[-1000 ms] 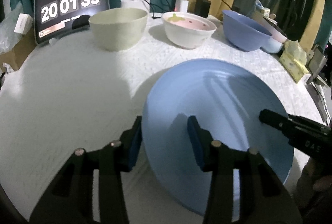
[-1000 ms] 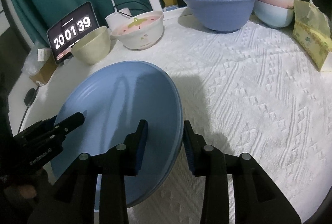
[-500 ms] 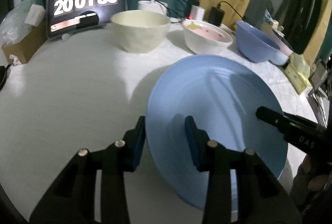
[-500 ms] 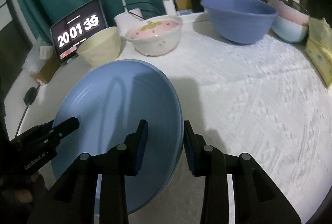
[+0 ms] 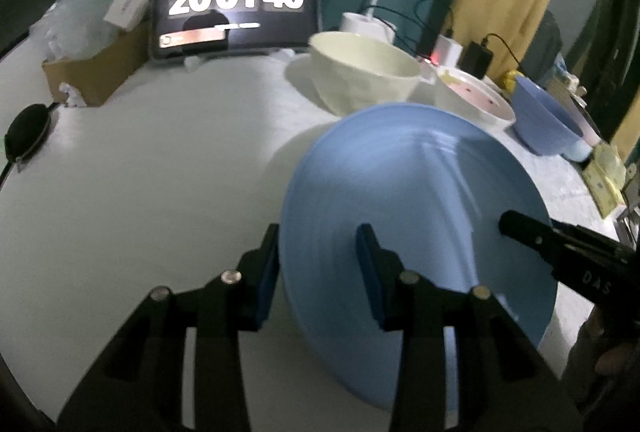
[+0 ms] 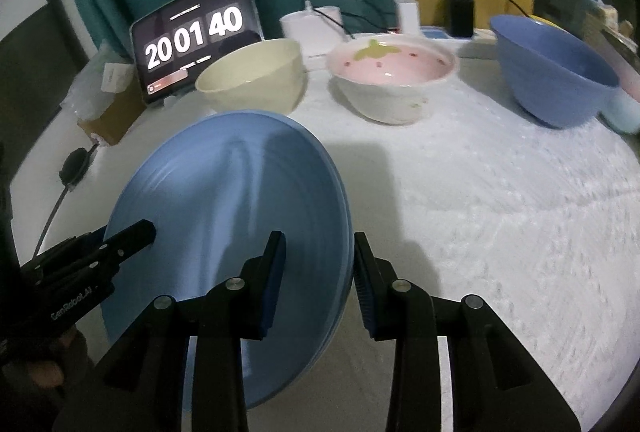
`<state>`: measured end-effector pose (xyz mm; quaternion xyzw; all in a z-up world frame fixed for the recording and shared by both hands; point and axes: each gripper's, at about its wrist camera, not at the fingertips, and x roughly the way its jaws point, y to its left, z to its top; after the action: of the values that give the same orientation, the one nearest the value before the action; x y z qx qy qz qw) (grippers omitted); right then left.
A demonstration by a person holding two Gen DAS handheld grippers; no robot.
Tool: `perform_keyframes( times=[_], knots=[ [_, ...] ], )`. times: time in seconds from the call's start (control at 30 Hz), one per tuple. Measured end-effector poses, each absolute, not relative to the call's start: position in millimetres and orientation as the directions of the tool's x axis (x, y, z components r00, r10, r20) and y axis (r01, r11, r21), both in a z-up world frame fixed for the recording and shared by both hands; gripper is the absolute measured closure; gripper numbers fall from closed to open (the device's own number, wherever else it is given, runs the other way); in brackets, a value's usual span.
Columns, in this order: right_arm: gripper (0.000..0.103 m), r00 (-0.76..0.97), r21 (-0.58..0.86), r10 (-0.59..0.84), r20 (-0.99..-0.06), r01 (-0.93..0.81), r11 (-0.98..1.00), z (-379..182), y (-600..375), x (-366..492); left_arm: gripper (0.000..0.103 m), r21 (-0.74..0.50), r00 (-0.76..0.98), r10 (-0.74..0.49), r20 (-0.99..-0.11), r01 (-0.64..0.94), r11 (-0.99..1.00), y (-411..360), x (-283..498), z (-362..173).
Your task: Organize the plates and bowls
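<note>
Right now both tools grip one blue plate [image 5: 416, 216], held tilted above the white surface [image 5: 140, 168]. The left tool [image 5: 318, 272] straddles the plate's rim at about 8 o'clock in its own view, one pad behind the rim and the other on the plate's face, clenched on it. The right tool [image 6: 320, 272] does the same on the opposite edge, at roughly 4 o'clock of the plate in its view, one pad on the face and one just outside the rim, also gripping. Each tool shows up in the other's camera: the right one reaching in from 3 o'clock, the left one from 9 o'clock.

Behind the plate, toward 12 o'clock, three bowls stand in a row on the surface: a cream bowl [image 6: 252, 76], a pink bowl [image 6: 394, 80] with a strawberry pattern inside, and a blue bowl [image 6: 552, 72]. All three sit upright and apart from each other. At the far right, just beside the blue bowl, more bowls seem stacked, though they are cut off and blurred.

A tablet [image 5: 236, 4] at 11 o'clock leans up at the back edge, reading 20 01 40. A cardboard box [image 5: 92, 68] sits to its left, and chargers and cables lie behind the bowls.
</note>
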<state>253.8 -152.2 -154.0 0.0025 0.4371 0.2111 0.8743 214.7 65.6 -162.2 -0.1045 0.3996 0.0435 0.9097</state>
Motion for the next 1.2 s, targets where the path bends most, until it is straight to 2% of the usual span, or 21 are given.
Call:
perform_keyframes(
  times=[0.57,0.8,1.2],
  knots=[
    [0.067,0.49,0.206,0.407,-0.771,-0.413,0.887,-166.1,-113.8,277.6,0.064,-0.108,0.668,0.064,-0.741,-0.212,0.971,95.0,222.2,-169.7],
    [0.067,0.508,0.153,0.381,-0.773,-0.434,0.888,-163.7,-111.7,274.5,0.063,-0.095,0.66,0.081,-0.747,-0.225,0.97,94.9,221.1,-168.4],
    [0.065,0.559,0.156,0.366,-0.744,-0.388,0.909,-142.5,-152.2,262.5,0.058,-0.07,0.732,0.152,-0.664,-0.264,0.962,84.1,197.7,-134.4]
  ],
)
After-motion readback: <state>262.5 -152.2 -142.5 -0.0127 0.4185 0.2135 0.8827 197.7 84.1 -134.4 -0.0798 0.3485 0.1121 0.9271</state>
